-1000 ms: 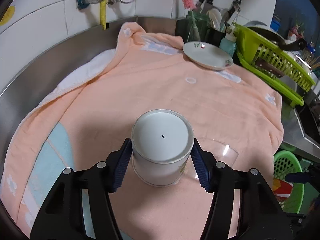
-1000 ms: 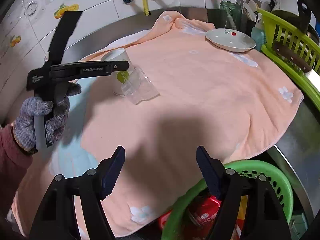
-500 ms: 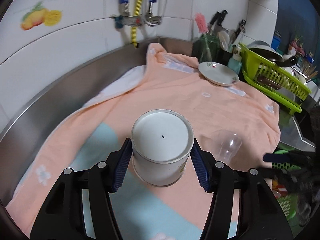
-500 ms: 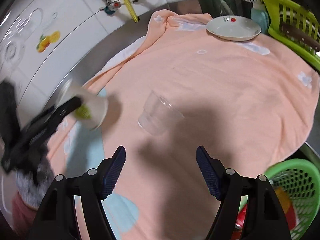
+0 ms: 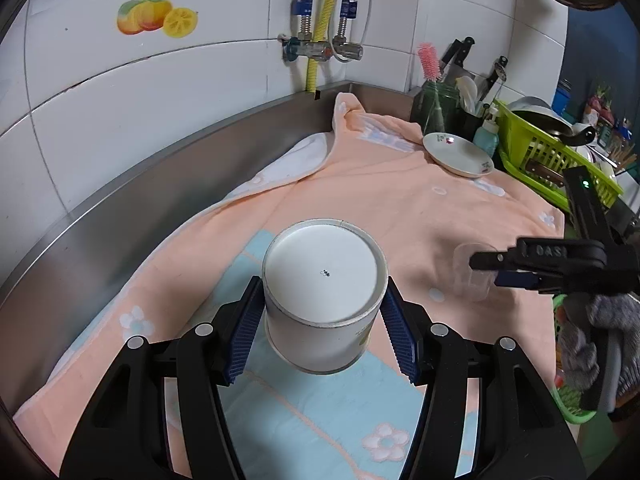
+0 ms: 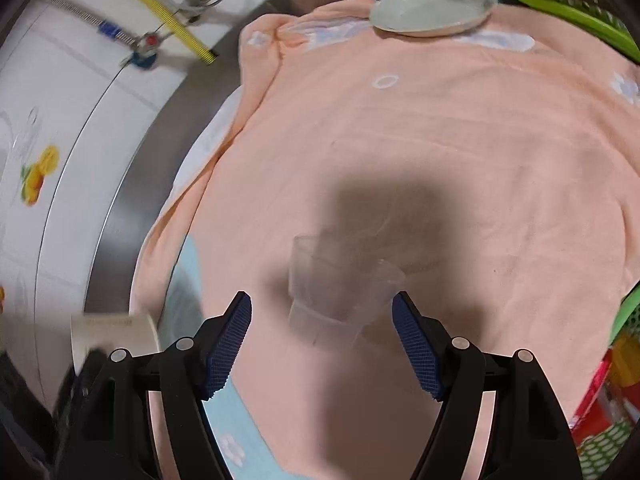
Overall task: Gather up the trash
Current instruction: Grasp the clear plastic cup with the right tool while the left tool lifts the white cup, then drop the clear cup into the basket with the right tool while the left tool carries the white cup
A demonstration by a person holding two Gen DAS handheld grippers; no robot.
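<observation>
My left gripper (image 5: 322, 320) is shut on a white paper cup (image 5: 324, 288), held bottom-up above the peach towel (image 5: 380, 208). The same cup (image 6: 114, 336) shows blurred at the lower left of the right wrist view. A clear plastic cup (image 6: 340, 292) lies on its side on the towel, just ahead of my right gripper (image 6: 322, 344), which stands open with nothing touching its pads. From the left wrist view the clear cup (image 5: 472, 272) sits partly behind my right gripper (image 5: 500, 270), held by a gloved hand (image 5: 592, 336).
A white plate (image 5: 458, 154) rests at the towel's far end beside a utensil holder (image 5: 440, 108) and a lime dish rack (image 5: 560, 156). A green mesh basket (image 6: 616, 392) with red packaging stands below the counter's right edge. Steel backsplash and tiled wall bound the left.
My left gripper carried the paper cup up and away to the left. My right gripper rolled and moved over the towel until the clear cup lay just in front of its open fingers.
</observation>
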